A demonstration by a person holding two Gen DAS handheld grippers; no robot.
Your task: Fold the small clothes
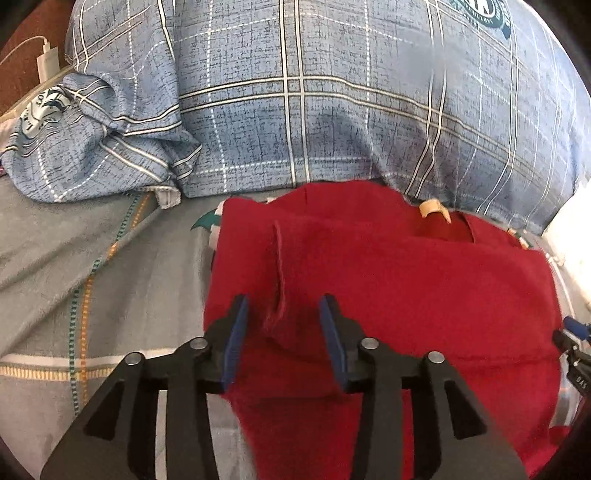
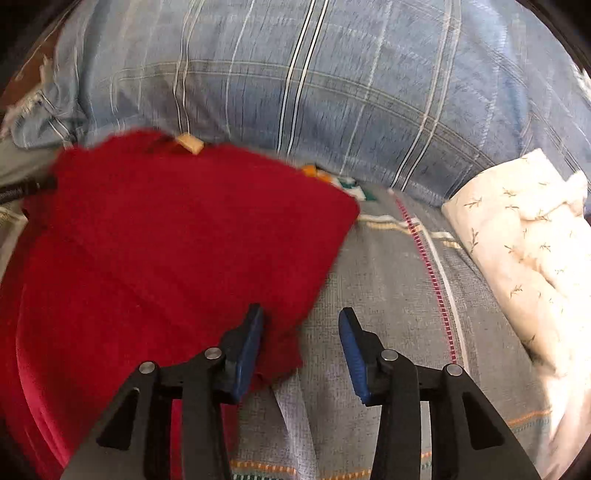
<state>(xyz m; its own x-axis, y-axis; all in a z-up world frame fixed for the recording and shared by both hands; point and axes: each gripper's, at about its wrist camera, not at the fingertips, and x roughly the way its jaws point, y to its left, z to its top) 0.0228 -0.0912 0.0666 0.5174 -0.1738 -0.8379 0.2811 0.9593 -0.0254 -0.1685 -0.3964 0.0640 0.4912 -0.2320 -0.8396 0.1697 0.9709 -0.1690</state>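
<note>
A fuzzy red knit garment (image 1: 388, 288), partly folded with a raised crease, lies on the grey striped woven bedspread (image 1: 74, 266), near the blue plaid pillow (image 1: 314, 92). The left gripper (image 1: 283, 317) and right gripper (image 2: 301, 328) hover spread apart, holding nothing.

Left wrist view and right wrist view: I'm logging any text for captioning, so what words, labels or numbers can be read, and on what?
"DAS": white letters on the black body of the right gripper, at the right edge of the left wrist view.
Round emblem on the crumpled blue plaid pillowcase: lettering circles it, too distorted to read.
Round emblem on the big blue plaid pillow: cut off and too small to read.
Tan tag on the red garment: no text visible.
Right wrist view: nothing readable.
</note>
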